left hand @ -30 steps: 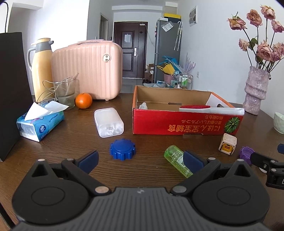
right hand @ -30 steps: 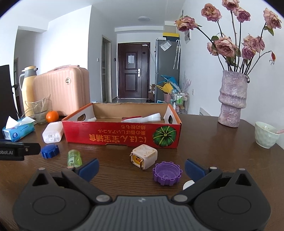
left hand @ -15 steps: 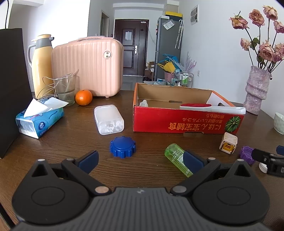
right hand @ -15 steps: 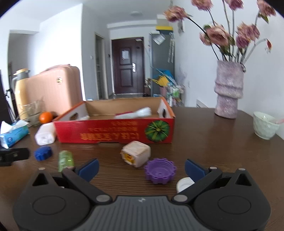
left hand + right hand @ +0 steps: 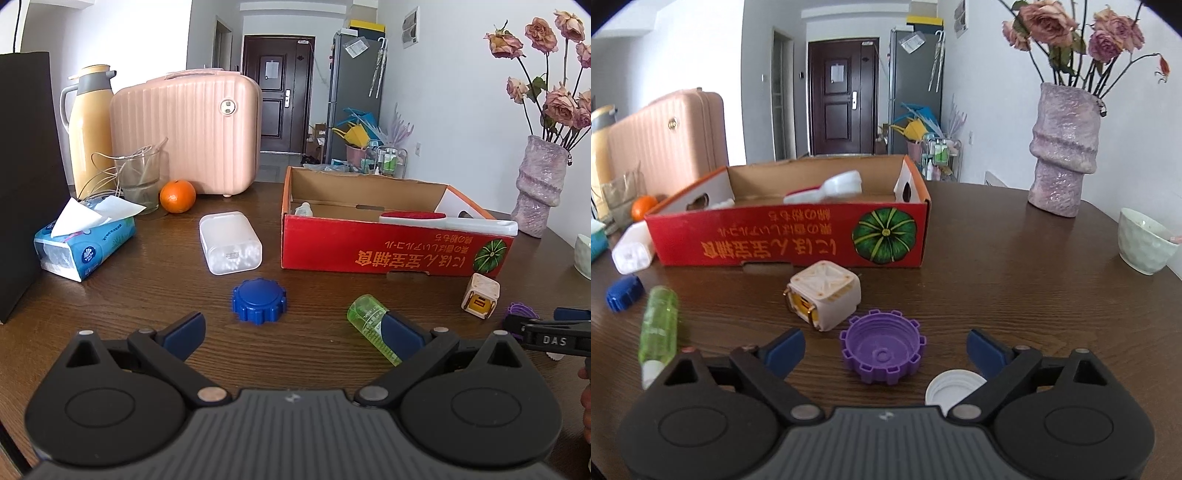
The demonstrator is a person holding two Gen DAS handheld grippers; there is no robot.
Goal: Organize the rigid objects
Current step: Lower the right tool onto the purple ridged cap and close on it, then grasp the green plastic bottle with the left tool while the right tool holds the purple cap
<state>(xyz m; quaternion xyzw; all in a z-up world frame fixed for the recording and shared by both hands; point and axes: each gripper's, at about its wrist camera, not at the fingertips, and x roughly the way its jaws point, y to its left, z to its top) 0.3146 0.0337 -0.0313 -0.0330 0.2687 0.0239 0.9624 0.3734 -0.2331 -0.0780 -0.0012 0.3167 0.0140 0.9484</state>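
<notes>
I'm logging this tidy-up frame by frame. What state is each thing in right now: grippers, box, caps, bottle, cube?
Left gripper: open, holding nothing.
Right gripper: open, purple cap between its fingers, not gripped.
Red cardboard box: open-topped, some items inside.
Purple ridged plastic cap: upside down, hollow up.
Blue ridged plastic cap: top up.
Green transparent bottle: lying on its side.
Cream plastic cube: tipped, on the table.
White round cap: hollow up.

The left fingers (image 5: 400, 330) hide the green bottle's (image 5: 371, 321) lower end, the right gripper's body covers part of the white cap (image 5: 951, 389), and the frame edge cuts the bowl (image 5: 583, 254).
</notes>
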